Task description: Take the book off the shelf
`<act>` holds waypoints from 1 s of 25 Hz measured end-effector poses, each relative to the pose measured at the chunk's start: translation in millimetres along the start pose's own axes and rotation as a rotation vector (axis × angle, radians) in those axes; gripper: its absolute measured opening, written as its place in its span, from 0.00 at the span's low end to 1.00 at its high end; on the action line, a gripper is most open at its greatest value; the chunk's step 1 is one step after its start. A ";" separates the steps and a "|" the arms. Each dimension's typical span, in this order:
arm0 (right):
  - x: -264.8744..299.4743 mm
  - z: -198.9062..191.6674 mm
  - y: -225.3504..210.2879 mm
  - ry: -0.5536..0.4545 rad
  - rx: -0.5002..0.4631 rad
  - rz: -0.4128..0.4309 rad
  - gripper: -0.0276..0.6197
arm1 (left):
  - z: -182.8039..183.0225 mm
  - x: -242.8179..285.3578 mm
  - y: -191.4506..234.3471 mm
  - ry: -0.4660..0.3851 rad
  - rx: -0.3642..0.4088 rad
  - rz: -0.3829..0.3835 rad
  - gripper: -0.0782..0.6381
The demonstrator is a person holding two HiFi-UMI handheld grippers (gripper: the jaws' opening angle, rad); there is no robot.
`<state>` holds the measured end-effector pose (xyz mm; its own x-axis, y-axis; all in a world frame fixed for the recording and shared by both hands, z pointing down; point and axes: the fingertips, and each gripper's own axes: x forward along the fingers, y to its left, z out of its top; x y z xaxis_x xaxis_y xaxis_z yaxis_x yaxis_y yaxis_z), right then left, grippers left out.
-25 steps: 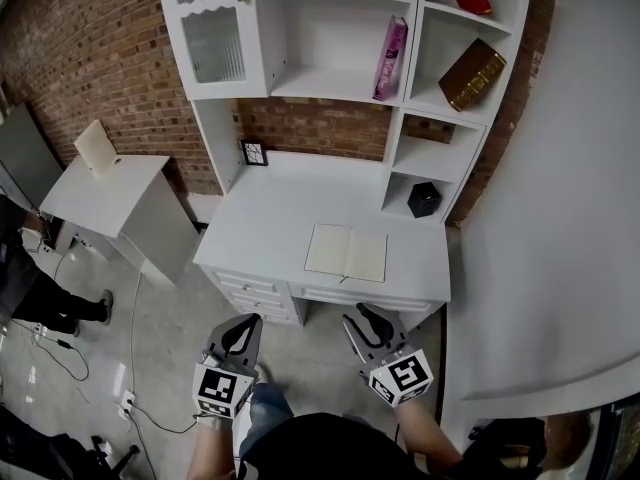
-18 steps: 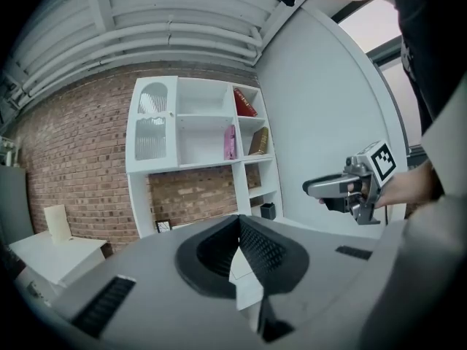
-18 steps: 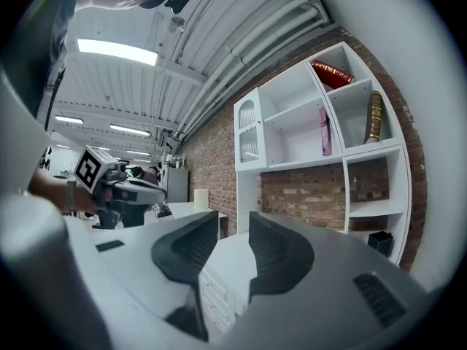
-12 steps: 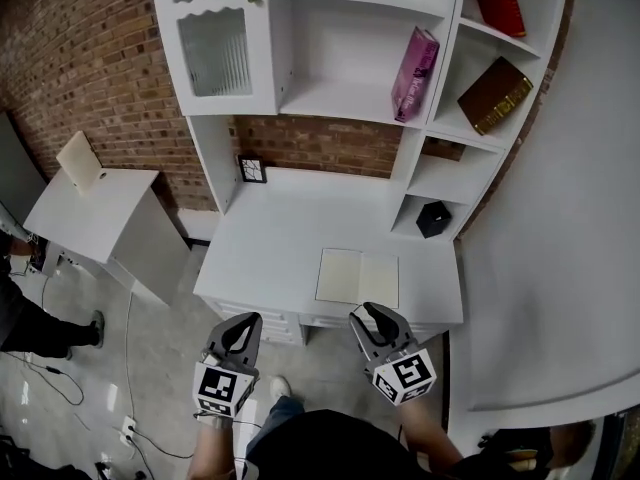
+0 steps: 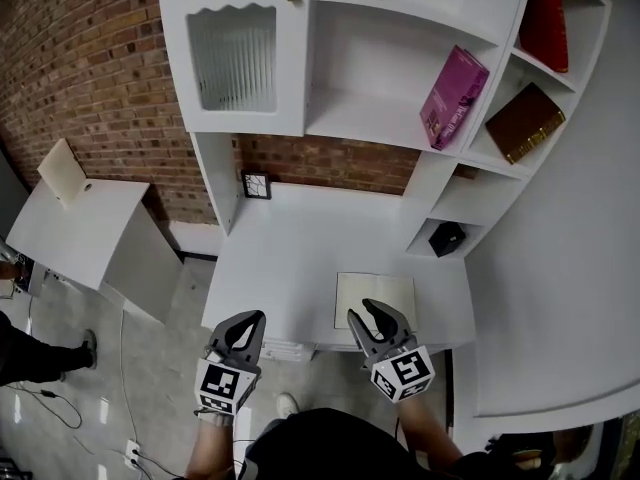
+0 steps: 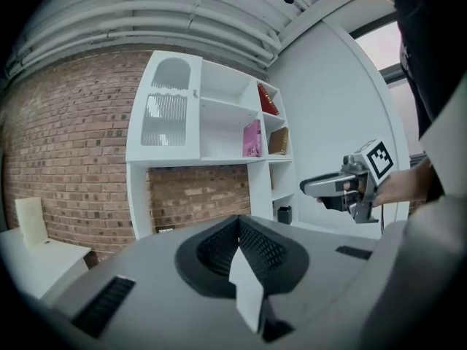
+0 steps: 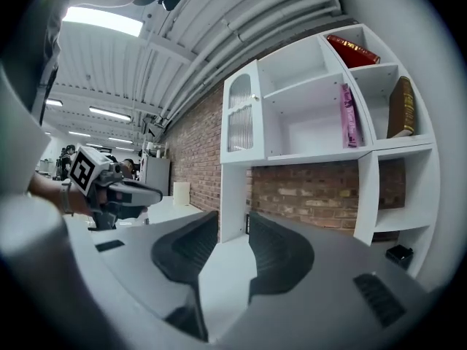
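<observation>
Pink book (image 5: 455,96): stands on end at the right end of the middle shelf (image 5: 360,118), against the divider. Long axis runs up and down, narrow edge faces out into the room.
Left claw (image 5: 248,318): closed to a point and empty, held low in front of the surface (image 5: 290,258).
Right claw (image 5: 362,313): narrowly apart with nothing between, at the surface's front edge by an open notebook (image 5: 375,293).
Side cubbies: red book (image 5: 545,18) above, brown book (image 5: 523,123) below.

The white desk (image 5: 290,258) bears an open notebook (image 5: 375,300) (lying flat); the shelf (image 5: 360,118) above holds a leaning pink book (image 5: 453,98).
</observation>
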<state>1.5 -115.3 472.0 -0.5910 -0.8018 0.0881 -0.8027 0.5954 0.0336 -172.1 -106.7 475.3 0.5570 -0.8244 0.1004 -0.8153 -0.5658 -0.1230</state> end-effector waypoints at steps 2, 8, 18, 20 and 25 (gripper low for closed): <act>19.1 2.2 0.5 0.003 0.000 -0.015 0.23 | -3.4 7.4 18.0 -0.002 -0.006 -0.015 0.12; 63.4 10.3 -7.4 0.007 0.005 -0.083 0.24 | -11.0 32.6 63.1 -0.007 -0.011 -0.069 0.12; 81.2 19.3 -24.8 0.018 -0.010 -0.216 0.26 | -19.8 62.6 84.7 -0.038 -0.052 -0.171 0.12; 76.0 20.0 -32.7 0.024 -0.005 -0.254 0.27 | -19.0 73.0 79.0 -0.040 -0.053 -0.209 0.12; 58.1 22.7 -52.4 0.031 -0.006 -0.330 0.28 | -14.6 97.3 55.8 -0.047 -0.049 -0.300 0.12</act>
<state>7.4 -194.2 452.8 -0.2969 -0.9495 0.1014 -0.9499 0.3046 0.0708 -165.7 -218.3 492.7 0.7799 -0.6208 0.0790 -0.6192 -0.7838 -0.0470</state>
